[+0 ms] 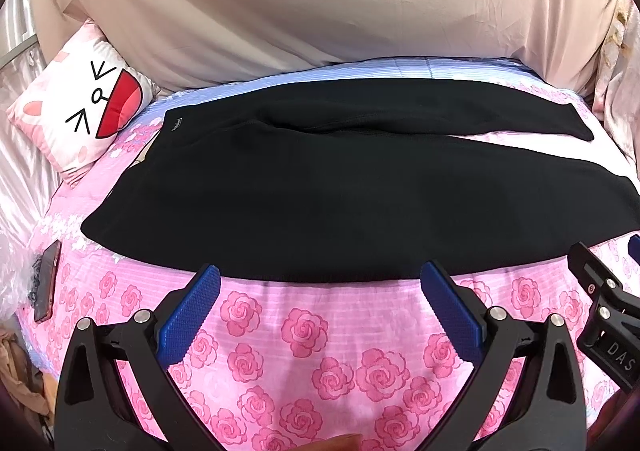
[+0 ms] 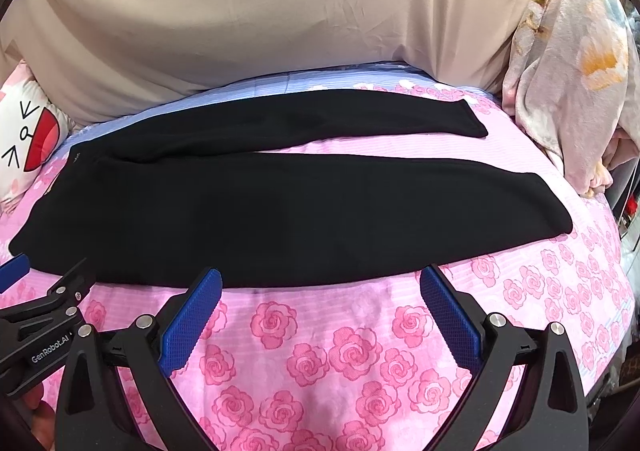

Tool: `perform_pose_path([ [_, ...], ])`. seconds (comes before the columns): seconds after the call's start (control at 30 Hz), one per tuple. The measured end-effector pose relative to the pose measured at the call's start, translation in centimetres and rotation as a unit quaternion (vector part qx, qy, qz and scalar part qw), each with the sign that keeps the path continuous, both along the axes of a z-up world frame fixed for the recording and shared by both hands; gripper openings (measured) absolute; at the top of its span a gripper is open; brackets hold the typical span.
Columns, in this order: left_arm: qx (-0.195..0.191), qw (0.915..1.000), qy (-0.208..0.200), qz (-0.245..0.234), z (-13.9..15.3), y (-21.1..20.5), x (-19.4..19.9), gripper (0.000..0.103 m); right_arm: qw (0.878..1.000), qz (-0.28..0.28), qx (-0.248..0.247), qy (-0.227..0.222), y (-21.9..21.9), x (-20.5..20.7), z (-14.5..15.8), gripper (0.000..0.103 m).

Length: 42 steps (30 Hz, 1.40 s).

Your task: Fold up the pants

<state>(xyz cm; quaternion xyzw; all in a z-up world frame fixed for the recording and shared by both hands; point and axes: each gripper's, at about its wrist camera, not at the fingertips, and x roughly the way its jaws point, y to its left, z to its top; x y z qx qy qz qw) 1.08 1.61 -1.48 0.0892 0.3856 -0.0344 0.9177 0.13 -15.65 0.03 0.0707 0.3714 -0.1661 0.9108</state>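
Black knit pants (image 1: 320, 187) lay spread flat across a pink rose-print bedspread (image 1: 304, 335), waistband toward the cat-face pillow (image 1: 80, 107) on the left and the two legs running out to the right with a narrow wedge of pink showing between them. Nothing had been folded yet, so the step in hand looked like the first one: bringing one leg over onto the other. To do that well, it would probably pay to pinch the near long edge at two well-separated places, one toward the waistband and one toward the cuff, take only that leg's fabric and none of the bedspread beneath, then carry both grips together toward the far leg so the edges and cuffs line up without a twist. The left gripper (image 1: 320, 283) hovered with its blue pads spread wide and nothing between them, its tips just beside the near edge of the pants around the hip and thigh. The right gripper (image 2: 320, 283) was likewise wide open and empty, its tips just at the same near edge, further along the near leg. The near cuff lay off to its right. Each gripper showed at the margin of the other's view, so they sat side by side.
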Motion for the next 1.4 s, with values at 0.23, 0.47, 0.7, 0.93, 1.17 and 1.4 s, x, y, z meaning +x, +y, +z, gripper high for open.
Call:
perform_pose_path([
  [0.23,-0.001,1.0000,0.002,0.000,-0.08,-0.02,0.33,0.098,1.000,0.002,0.002,0.003,-0.07,0.15,-0.30,0.098],
  [0.47,0.001,1.0000,0.005,0.001,-0.27,-0.06,0.44,0.098,1.000,0.002,0.002,0.004,-0.09,0.31,-0.52,0.098],
  [0.7,0.001,1.0000,0.005,0.002,-0.18,-0.17,0.59,0.098,1.000,0.000,0.003,0.005,-0.32,0.41,-0.56,0.098],
  [0.93,0.001,1.0000,0.005,0.005,-0.10,-0.20,0.68,0.098,1.000,0.000,0.004,0.004,-0.44,0.41,-0.62,0.098],
  [1.17,0.003,1.0000,0.004,0.004,-0.09,-0.10,0.63,0.098,1.000,-0.001,0.004,0.006,-0.42,0.36,-0.76,0.098],
  [1.4,0.005,1.0000,0.007,0.003,-0.12,-0.48,0.88,0.098,1.000,-0.001,0.004,0.007,-0.44,0.49,-0.94,0.098],
])
